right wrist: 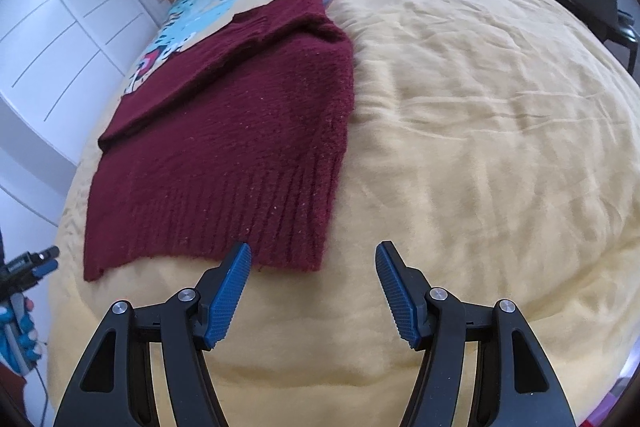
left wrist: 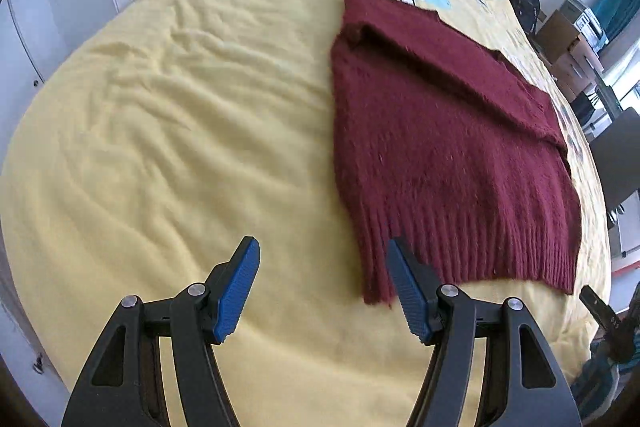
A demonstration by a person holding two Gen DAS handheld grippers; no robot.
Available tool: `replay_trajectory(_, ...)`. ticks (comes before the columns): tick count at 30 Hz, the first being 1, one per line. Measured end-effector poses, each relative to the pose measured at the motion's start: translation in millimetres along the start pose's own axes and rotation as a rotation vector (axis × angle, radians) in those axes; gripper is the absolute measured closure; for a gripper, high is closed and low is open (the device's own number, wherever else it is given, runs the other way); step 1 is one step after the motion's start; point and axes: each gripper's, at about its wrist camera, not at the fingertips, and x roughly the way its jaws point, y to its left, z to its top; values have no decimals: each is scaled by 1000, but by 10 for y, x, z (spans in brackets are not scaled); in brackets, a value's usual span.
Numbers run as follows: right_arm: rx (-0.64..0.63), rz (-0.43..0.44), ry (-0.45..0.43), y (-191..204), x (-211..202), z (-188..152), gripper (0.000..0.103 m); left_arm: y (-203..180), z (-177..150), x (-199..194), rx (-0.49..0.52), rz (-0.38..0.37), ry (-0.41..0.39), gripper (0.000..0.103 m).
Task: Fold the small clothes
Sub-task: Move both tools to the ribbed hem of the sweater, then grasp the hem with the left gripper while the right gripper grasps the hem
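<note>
While the burgundy knit sweater (left wrist: 448, 147) lies partly folded on the yellow bedspread (left wrist: 180, 127), your left gripper (left wrist: 322, 287) hovers at its ribbed hem with fingers wide, holding nothing. Your right gripper (right wrist: 314, 293) hovers likewise near the hem's other corner, wide and empty.

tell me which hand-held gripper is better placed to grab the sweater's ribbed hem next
Slightly the left hand-held gripper: it is open, and one fingertip already overlaps the near corner of the maroon sweater. The right hand-held gripper is open too, but mostly over bare yellow bedspread beside the hem corner.
</note>
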Motion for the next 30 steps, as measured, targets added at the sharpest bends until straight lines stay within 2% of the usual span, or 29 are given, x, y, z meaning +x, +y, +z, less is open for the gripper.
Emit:
replay_trajectory(9,53,24,39,-37,84,76,36,-115,-2,304,-1,-57,54,42)
replay_trajectory(22,3,11,145,57,579,335,36,-104,95,799,-14,-116,131,43)
replay_trajectory(27,-18,50,172,92,708,383,36,-85,103,831,-22,-185,137,43)
replay_trajectory(30,-38,78,185,164,758,384,39,-89,94,853,-45,-274,156,43)
